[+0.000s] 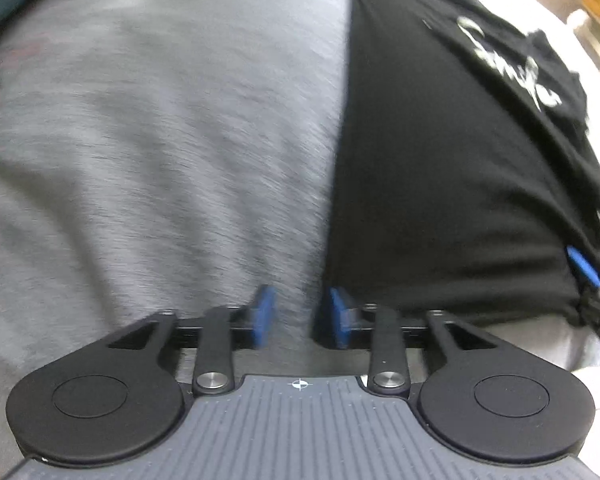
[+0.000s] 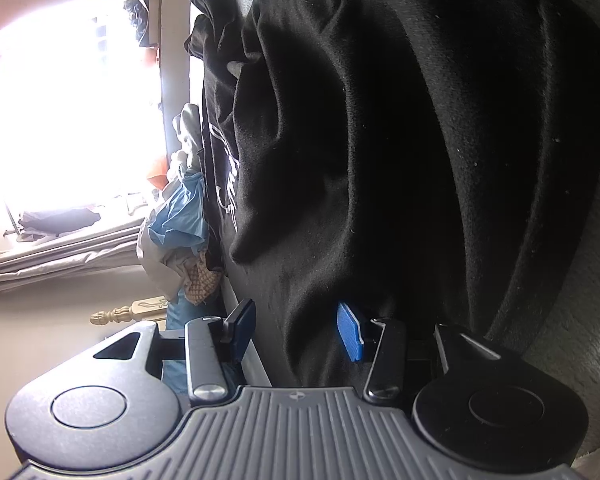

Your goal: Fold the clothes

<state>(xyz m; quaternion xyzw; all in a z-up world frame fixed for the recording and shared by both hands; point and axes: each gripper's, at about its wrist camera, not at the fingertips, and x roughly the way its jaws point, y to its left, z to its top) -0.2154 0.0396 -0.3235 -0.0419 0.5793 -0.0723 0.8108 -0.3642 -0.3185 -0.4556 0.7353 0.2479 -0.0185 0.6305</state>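
We are working on the black shirt (image 1: 440, 160), which is lying on a grey fleecy blanket (image 1: 160, 140) with its white print (image 1: 512, 68) facing up towards the far side; the cloth is rumpled rather than flat, so we are judging that folding has only just begun, and that we are in the grasping step, taking hold of the near hem before a fold is carried over.

Our left gripper (image 1: 300, 316) is hovering with its blue pads spread apart; the gap between them is showing only grey blanket, and the right-hand pad is sitting just at the shirt's straight left edge, so nothing is being held there yet. Our right gripper (image 2: 296, 330) is also spread wide, and a thick ridge of black cloth is lying between its fingers; whether the pads are touching the cloth we cannot tell, since one pad is standing clear of it on the left side. In the left view the right tool's blue finger (image 1: 584, 266) is showing at the shirt's near right corner.

Beyond the bed a heap of other clothes (image 2: 180, 220) is waiting beside a bright window (image 2: 68, 100).

The next move is calling for both grippers to close on the hem, the left one first shifting rightwards onto the cloth edge; a single layer must be caught, not the blanket.
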